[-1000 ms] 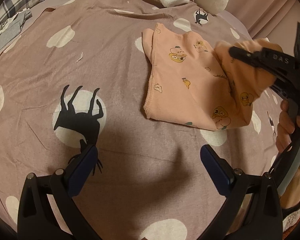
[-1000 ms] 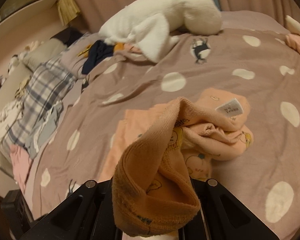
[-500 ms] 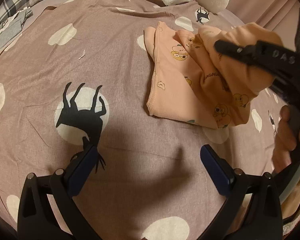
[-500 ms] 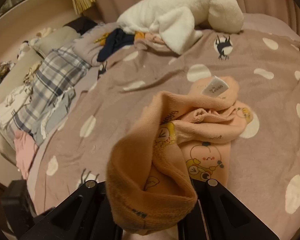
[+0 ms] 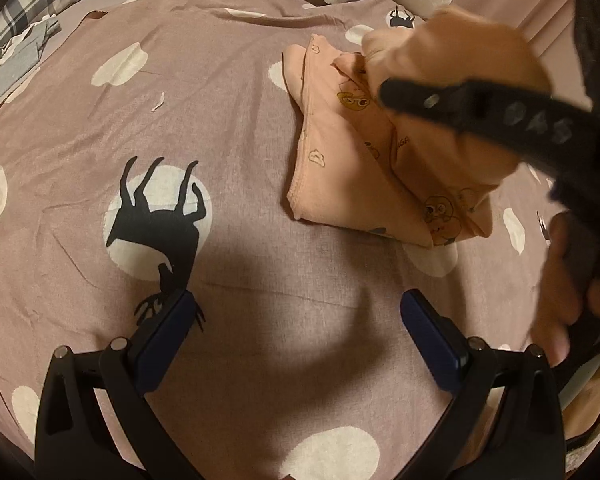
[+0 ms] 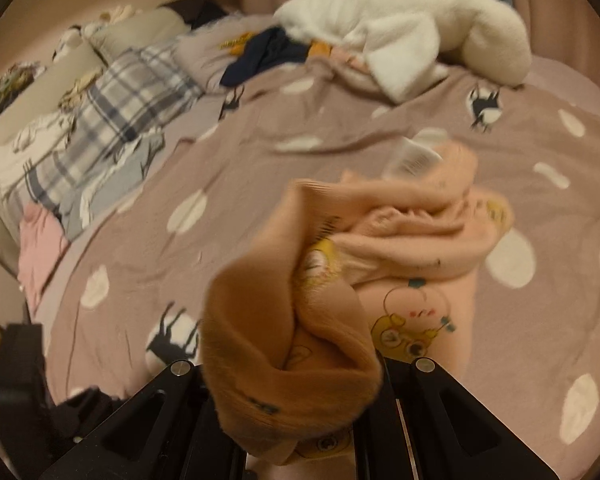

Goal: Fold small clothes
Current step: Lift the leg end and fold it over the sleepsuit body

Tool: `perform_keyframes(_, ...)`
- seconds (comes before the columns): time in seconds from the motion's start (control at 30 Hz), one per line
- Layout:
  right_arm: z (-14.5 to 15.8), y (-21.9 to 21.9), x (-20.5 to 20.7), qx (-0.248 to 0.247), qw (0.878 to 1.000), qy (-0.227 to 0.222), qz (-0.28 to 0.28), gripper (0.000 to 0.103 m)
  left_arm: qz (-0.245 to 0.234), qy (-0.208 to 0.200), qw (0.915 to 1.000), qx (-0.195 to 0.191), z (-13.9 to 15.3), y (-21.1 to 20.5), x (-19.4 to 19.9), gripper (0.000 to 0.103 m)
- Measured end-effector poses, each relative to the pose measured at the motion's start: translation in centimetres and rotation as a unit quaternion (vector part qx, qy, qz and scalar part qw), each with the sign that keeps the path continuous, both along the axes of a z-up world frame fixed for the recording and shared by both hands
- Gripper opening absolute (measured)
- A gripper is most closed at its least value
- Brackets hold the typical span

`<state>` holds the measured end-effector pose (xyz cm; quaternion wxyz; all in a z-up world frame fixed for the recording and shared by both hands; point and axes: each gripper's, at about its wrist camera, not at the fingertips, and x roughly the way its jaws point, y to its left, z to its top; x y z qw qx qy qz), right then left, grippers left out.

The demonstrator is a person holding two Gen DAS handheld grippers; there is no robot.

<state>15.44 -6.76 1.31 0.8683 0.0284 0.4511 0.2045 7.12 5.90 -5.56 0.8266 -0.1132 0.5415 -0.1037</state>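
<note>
Swung further across since a second ago, right gripper (image 5: 384, 92) clamped on the peach garment's (image 5: 340, 184) lifted edge, carrying it over the flat half on the bedspread (image 5: 220, 80); left gripper (image 5: 296, 320) gaping, empty, hovering nearby. Fold midway, not yet laid down. From the right wrist: bunched cloth (image 6: 296, 340) up close, white plush blanket (image 6: 420, 28), plaid fabric (image 6: 128, 108), more laundry waiting.

I counted one peach garment (image 5: 340, 168), two of my grippers, one white plush toy (image 6: 412, 28) at twelve o'clock, one plaid pillow (image 6: 132, 96).
</note>
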Motion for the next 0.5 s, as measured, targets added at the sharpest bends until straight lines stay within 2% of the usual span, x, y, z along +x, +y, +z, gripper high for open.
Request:
perform_keyframes(0.13,-1.0,0.2,0.2,-0.002,1.0,0.016,0.004,0.009,0.005,0.001,1.0,0.006,-0.1,0.2,0.1,0.103)
perform_keyframes(0.3,-0.8,-0.4,-0.1,0.017,1.0,0.023,0.001,0.009,0.011,-0.003,0.9999,0.012,0.1,0.5,0.0,0.103)
perform_keyframes(0.5,-1.0,0.7,-0.6,-0.004,0.999,0.024,0.042,0.015,0.005,0.001,0.9999,0.014,-0.1,0.5,-0.3,0.103)
